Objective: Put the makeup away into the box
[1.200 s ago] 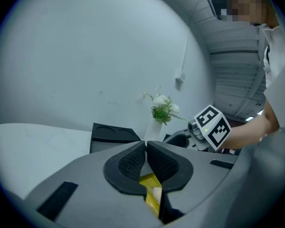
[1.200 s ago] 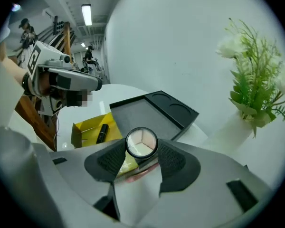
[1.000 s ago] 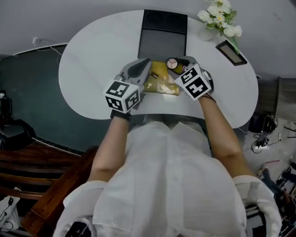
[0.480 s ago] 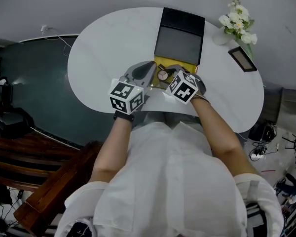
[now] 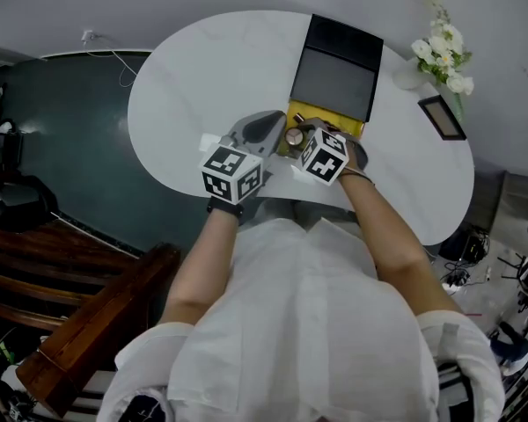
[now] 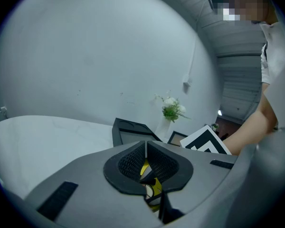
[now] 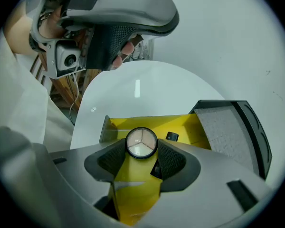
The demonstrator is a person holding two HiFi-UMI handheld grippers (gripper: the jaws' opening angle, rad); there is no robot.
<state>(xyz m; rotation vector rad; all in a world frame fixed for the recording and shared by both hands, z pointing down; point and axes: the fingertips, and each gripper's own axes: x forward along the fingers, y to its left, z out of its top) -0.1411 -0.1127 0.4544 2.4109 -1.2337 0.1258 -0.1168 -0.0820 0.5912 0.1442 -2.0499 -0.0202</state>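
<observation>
Right gripper view shows the right gripper [image 7: 142, 156] clamped on a round compact [image 7: 141, 143], held over the open yellow box [image 7: 192, 127], likely for setting inside. The left gripper [image 6: 146, 152], jaws pressed together and seemingly empty, hovers at the box's left edge, perhaps steadying it.

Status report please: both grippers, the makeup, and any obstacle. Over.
Left gripper jaws shut, empty. Right gripper shut on round compact, at near edge of open yellow box. Nothing seen blocking the way in.
</observation>
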